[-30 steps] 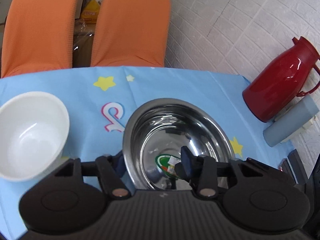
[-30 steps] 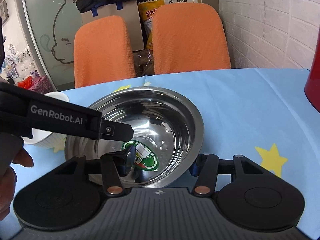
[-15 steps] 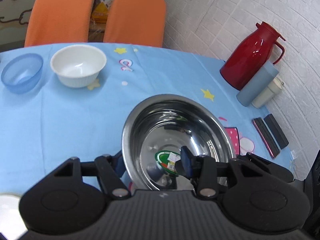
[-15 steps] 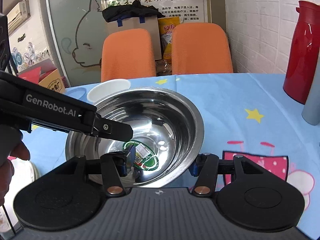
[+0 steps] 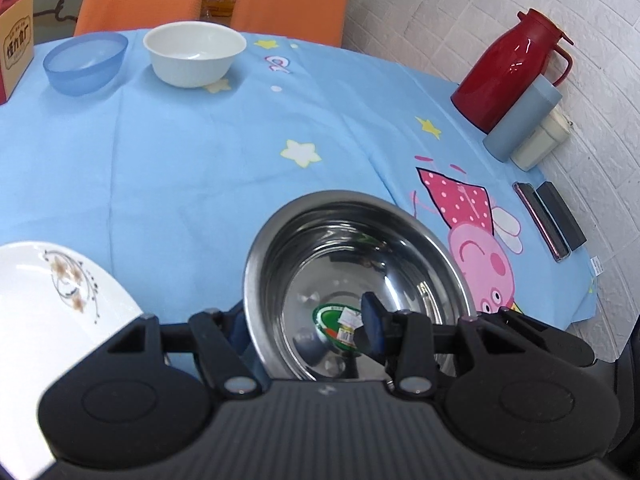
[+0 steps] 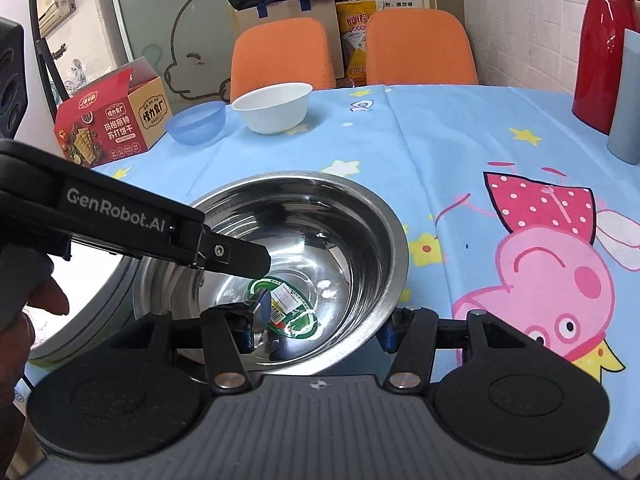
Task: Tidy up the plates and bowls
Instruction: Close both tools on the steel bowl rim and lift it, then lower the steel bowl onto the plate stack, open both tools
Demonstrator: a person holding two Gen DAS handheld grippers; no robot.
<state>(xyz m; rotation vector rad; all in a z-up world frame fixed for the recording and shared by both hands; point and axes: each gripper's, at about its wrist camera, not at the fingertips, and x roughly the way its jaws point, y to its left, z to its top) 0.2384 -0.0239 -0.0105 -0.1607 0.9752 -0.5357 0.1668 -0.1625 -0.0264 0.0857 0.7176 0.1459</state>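
Steel bowl [image 5: 360, 276] is being pinched by L gripper [image 5: 306, 330] & R gripper [image 6: 320, 316]; probably airborne, uneven pull could tip it.

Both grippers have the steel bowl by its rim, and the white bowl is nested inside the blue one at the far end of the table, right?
Not quite. Both grippers do clamp the steel bowl by its rim, but the white bowl is not nested: the right wrist view shows it standing on the tablecloth beside the blue bowl, each empty, at the far end of the table.

Bright, even indoor light — glare on the steel bowl [image 5: 356, 264] — fisheye bending and dark corners at edges.
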